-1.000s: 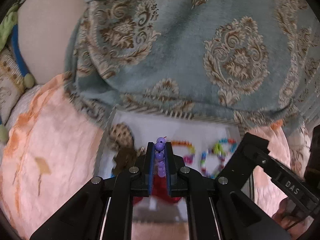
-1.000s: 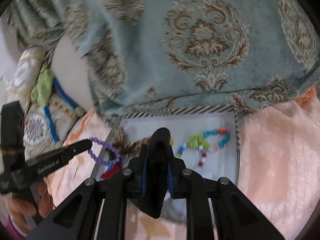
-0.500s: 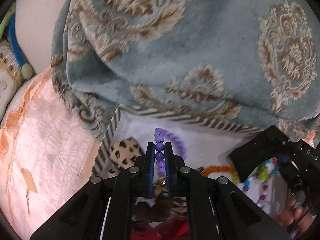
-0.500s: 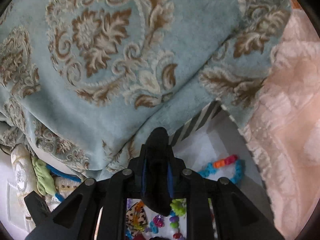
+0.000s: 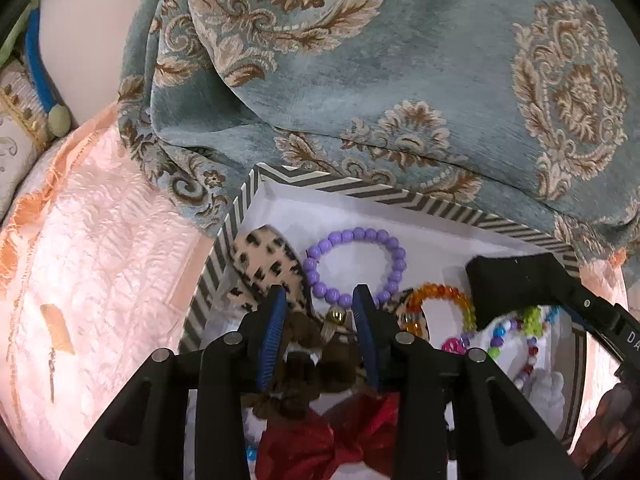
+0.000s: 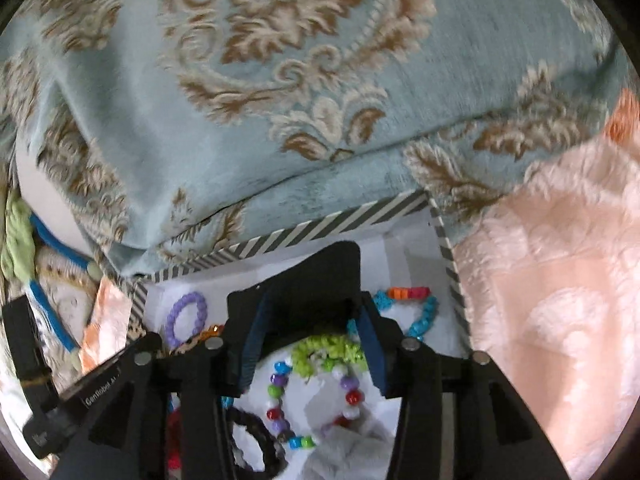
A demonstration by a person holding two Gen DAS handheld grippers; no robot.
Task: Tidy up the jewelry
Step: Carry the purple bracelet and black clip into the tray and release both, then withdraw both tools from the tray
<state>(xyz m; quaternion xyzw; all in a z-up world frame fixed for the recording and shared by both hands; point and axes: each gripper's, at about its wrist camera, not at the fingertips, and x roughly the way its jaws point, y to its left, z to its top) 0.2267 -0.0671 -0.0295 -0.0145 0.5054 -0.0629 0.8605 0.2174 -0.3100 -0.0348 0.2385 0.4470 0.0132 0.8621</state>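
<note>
A purple bead bracelet (image 5: 356, 264) lies on the white floor of a striped-rim box (image 5: 400, 194), just beyond my open, empty left gripper (image 5: 320, 308). The bracelet also shows in the right wrist view (image 6: 186, 318). An orange bead bracelet (image 5: 444, 300) and a leopard-print piece (image 5: 266, 266) lie beside it. My right gripper (image 6: 310, 322) is open over the box (image 6: 448, 248), with a black flat piece (image 6: 316, 280) standing between its fingers. Below it lie a multicolour bead bracelet (image 6: 312, 396) with green beads and a blue-orange bracelet (image 6: 416, 308).
A blue patterned blanket (image 5: 400, 80) hangs over the box's far side. Pink bedding (image 5: 100, 260) lies left and right (image 6: 560, 300) of the box. A red bow (image 5: 332, 444) and brown hair ties lie under my left gripper. A black hair tie (image 6: 260, 448) lies near the right gripper.
My left gripper has opened and let go of the purple bracelet, which now lies in the box. My right gripper has opened and swung over the box.
</note>
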